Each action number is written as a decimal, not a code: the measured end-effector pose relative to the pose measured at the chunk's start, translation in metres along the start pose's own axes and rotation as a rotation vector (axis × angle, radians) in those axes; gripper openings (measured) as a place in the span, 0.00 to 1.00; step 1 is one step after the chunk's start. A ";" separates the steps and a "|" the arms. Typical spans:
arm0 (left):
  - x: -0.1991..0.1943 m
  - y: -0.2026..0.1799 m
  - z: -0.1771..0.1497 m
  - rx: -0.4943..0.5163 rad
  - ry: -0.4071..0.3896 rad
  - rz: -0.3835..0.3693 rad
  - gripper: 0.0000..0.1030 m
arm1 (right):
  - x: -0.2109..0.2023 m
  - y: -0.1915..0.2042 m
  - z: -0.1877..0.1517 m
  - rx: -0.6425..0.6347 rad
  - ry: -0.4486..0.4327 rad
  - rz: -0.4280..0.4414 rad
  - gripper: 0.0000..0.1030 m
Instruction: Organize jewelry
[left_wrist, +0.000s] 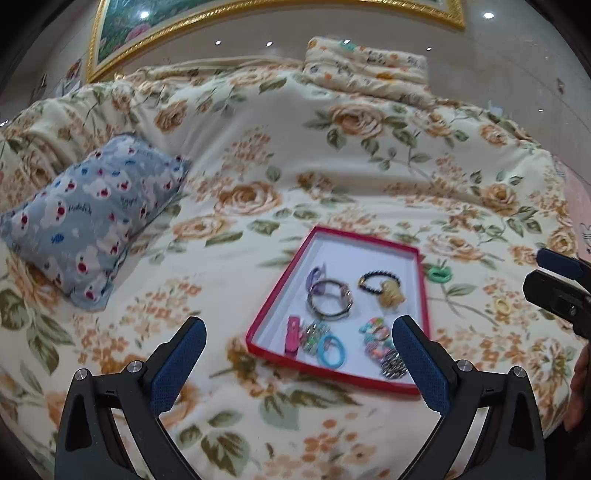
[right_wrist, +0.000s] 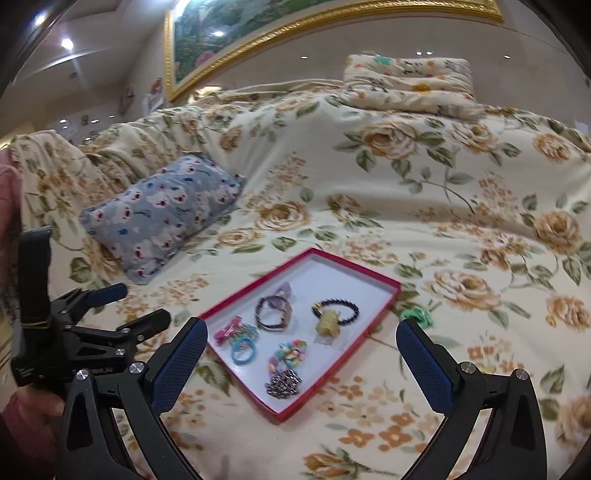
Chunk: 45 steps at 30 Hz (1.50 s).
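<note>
Both grippers spread and empty above the bed; two hair ties not yet in the tray.

Right gripper (right_wrist: 301, 345) and left gripper (left_wrist: 298, 341) hold nothing. Red tray (left_wrist: 275, 291) carries most pieces; green hair tie (left_wrist: 438, 274) and yellow hair tie (left_wrist: 502, 305) lie on the bedspread (left_wrist: 258, 147) beside its right edge. Advised: approach the green tie low, pinch across its band, avoid snagging fabric.
</note>
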<state>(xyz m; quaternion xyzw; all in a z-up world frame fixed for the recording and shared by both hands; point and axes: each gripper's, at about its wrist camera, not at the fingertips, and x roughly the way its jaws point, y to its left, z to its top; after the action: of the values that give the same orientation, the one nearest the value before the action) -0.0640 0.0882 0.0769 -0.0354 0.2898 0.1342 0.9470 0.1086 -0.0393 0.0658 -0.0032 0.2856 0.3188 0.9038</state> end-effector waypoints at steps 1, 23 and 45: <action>0.003 -0.001 -0.004 -0.010 0.010 0.012 0.99 | 0.005 -0.001 -0.005 0.013 0.007 0.000 1.00; 0.026 -0.014 -0.020 -0.034 0.135 0.116 0.99 | 0.039 -0.005 -0.065 0.099 0.152 0.000 1.00; -0.001 -0.021 -0.028 -0.005 0.071 0.102 0.99 | 0.025 -0.004 -0.065 0.094 0.105 -0.002 1.00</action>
<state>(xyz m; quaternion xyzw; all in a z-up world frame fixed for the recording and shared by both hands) -0.0741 0.0633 0.0546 -0.0279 0.3242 0.1817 0.9280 0.0929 -0.0402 -0.0023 0.0224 0.3473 0.3035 0.8870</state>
